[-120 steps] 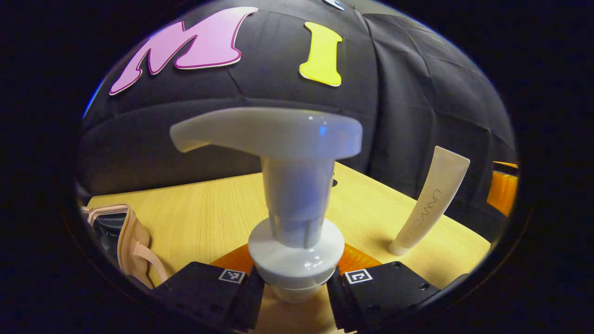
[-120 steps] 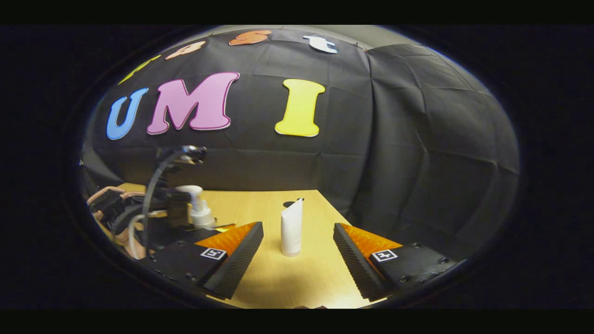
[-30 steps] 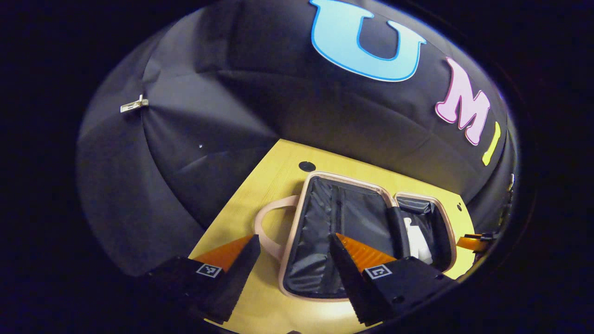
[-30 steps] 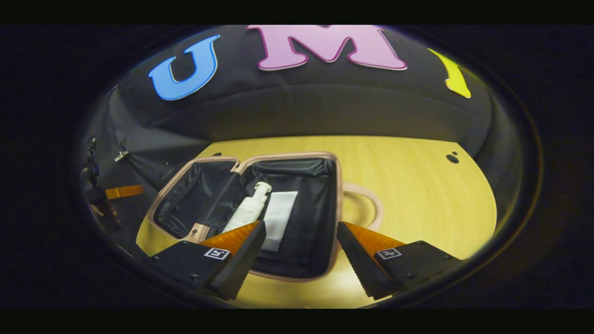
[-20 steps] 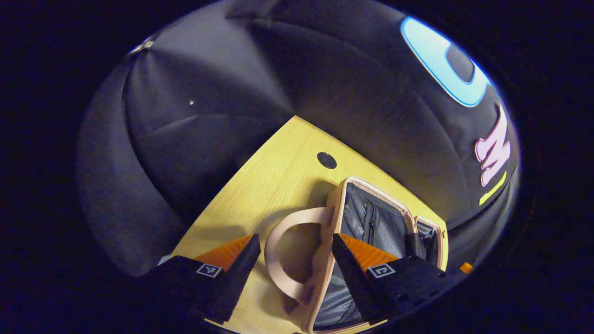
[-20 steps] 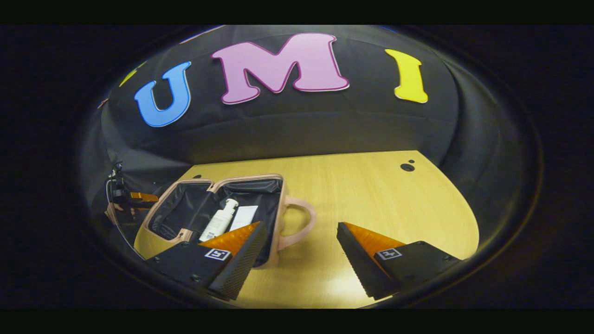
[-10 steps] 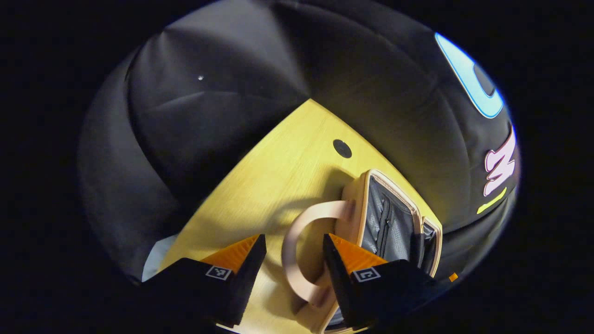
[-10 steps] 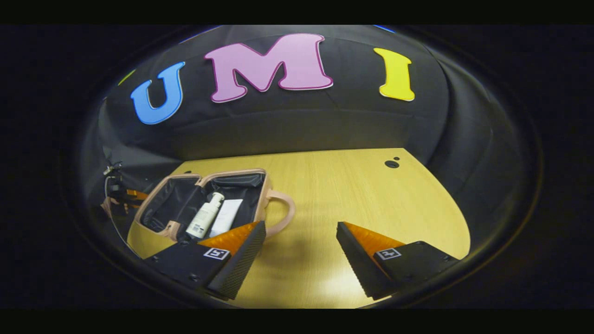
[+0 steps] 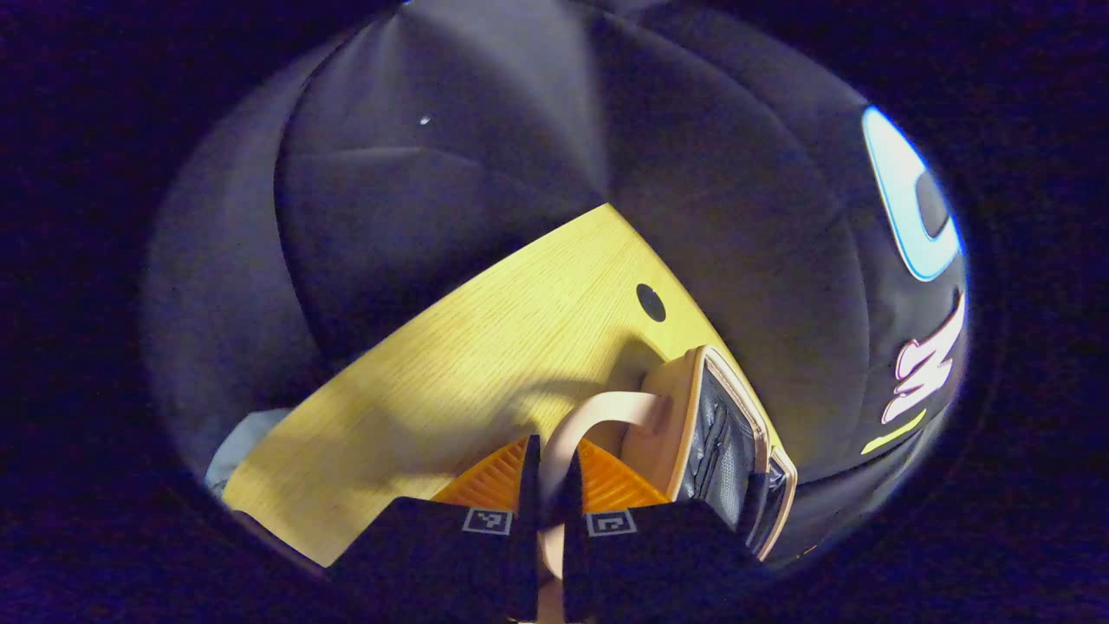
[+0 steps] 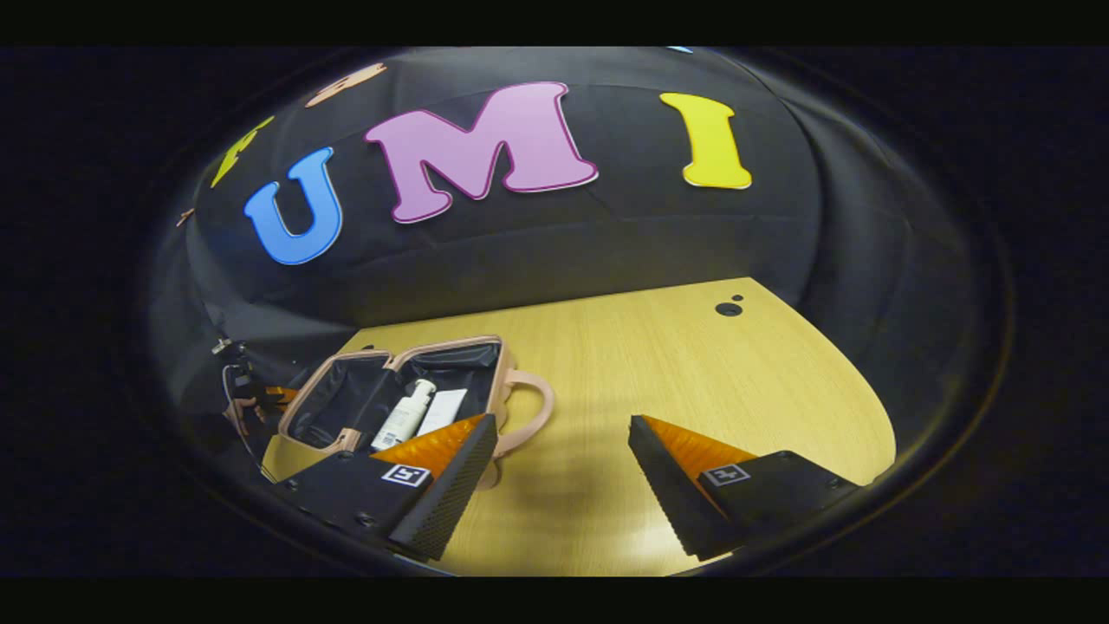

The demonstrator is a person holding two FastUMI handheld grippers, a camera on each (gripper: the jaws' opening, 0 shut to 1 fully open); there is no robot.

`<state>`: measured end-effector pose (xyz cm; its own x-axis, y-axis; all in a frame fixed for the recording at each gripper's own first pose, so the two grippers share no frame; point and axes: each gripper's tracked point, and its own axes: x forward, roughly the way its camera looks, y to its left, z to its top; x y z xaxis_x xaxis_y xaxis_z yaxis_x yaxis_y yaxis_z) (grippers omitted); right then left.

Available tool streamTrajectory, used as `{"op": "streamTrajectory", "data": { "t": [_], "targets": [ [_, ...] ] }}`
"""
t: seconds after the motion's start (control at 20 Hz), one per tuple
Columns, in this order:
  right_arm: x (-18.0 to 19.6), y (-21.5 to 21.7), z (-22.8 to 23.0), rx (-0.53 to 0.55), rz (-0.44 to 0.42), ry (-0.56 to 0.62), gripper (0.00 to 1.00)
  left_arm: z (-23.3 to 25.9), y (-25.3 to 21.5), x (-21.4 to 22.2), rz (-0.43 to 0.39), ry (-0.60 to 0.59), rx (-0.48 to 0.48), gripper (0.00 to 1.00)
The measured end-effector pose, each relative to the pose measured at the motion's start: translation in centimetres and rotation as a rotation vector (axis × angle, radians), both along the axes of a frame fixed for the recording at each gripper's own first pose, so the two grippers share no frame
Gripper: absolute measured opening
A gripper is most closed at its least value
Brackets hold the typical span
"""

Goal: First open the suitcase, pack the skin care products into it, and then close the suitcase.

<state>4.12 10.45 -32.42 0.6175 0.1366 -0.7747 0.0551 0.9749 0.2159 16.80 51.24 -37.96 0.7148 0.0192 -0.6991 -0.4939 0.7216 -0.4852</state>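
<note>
A pink suitcase (image 10: 450,344) lies open on the wooden table (image 10: 676,364), its black lining showing. A white pump bottle (image 10: 405,416) and a white tube (image 10: 443,409) lie side by side in its right half. In the left gripper view, my left gripper (image 9: 548,485) is shut on the pink loop handle (image 9: 598,406) of the case's other half (image 9: 667,407), which I see nearly edge-on. My right gripper (image 10: 561,451) hangs open above bare table, just right of the case's near handle (image 10: 530,407), holding nothing.
A dark round hole (image 9: 651,302) sits in the tabletop near the case, and another hole (image 10: 728,308) lies at the far right corner. The black cloth wall stands close behind the table. A hand with the far gripper (image 10: 247,394) shows at the case's left end.
My left gripper has moved in over the pink handle and shut on it. My right gripper has stayed open and shifted only slightly beside the case.
</note>
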Motion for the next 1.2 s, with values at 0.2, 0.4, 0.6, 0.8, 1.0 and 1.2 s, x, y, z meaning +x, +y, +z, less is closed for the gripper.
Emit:
{"op": "streamTrajectory", "data": {
  "t": [0.2,0.4,0.6,0.8,1.0,1.2],
  "targets": [
    [-1.2,-1.1,-0.9,-0.009,0.010,0.037,0.97,6.9,-0.7,-0.1,-0.010,-0.079,0.174,0.11],
    [-1.3,-1.2,-0.4,-0.003,0.058,0.023,0.97,16.5,-4.6,0.1,-0.049,-0.216,0.223,0.10],
    [0.0,-2.4,1.5,-0.014,0.107,-0.045,0.98,24.3,-11.8,1.0,-0.066,-0.310,0.223,0.09],
    [0.5,-4.5,2.7,0.006,0.093,-0.073,0.97,28.0,-20.8,3.0,-0.154,-0.375,0.289,0.09],
    [1.1,-7.8,3.6,-0.043,0.114,-0.116,0.97,29.1,-29.6,4.8,-0.240,-0.382,0.433,0.09],
    [1.2,-9.8,4.3,-0.080,0.141,-0.147,0.97,27.8,-39.6,5.6,-0.337,-0.404,0.389,0.09]
  ]
}}
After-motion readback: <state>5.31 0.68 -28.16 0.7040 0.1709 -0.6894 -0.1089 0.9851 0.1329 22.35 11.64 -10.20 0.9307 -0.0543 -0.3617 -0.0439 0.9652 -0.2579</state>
